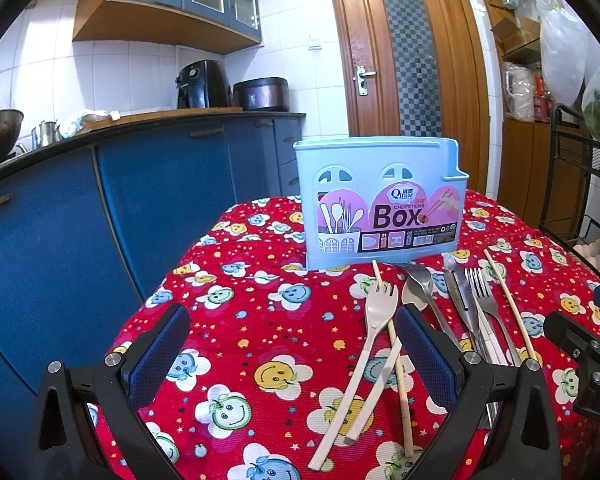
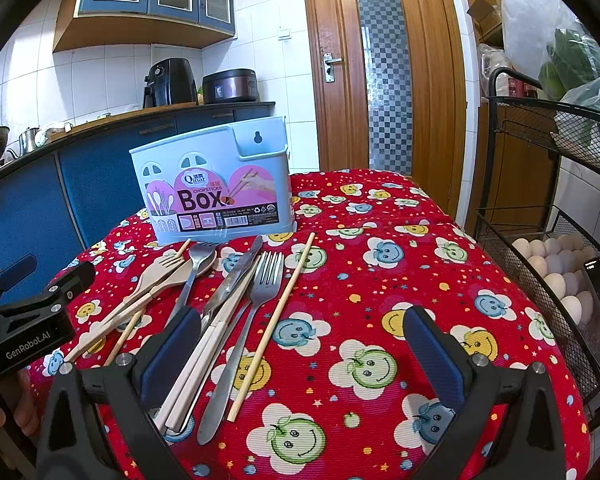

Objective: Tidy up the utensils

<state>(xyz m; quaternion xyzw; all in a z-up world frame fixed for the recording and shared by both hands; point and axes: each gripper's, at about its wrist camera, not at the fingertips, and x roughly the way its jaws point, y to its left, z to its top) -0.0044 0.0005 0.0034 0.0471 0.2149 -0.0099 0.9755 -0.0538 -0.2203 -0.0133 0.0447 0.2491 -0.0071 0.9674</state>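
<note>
Start of the job, by the look of it: nothing yet in the box, nothing yet picked up.

Table [image 2: 420,216], under a red smiley-print cloth, carrying everything. Box [image 2: 216,184], pale blue, upright at the far edge, label toward both cameras; inside hidden from here. Just in front of the box, the utensils in a loose fan, handles toward the near edge: metal fork [image 2: 260,292], knife [image 2: 236,276] and spoon [image 2: 196,268] overlapping in the middle; beige plastic fork [image 1: 376,320] crossed with another beige piece to the left; one chopstick [image 2: 272,328] alone on the right, another chopstick [image 1: 392,352] under the beige pieces.

Next move, likely: choose one piece lying clear of the heap, perhaps the lone chopstick, pinch it low and flat against the cloth, lift, tip upright, drop into the box. Thin, flat-lying items; risk of slipping or dragging a neighbour.

Left gripper [image 1: 292,356] low over the near-left cloth, level, fingers [image 1: 160,352] spread wide, holding nothing. Right gripper [image 2: 300,356] beside it, fingers [image 2: 436,352] equally wide, empty, left finger over the metal handles.
</note>
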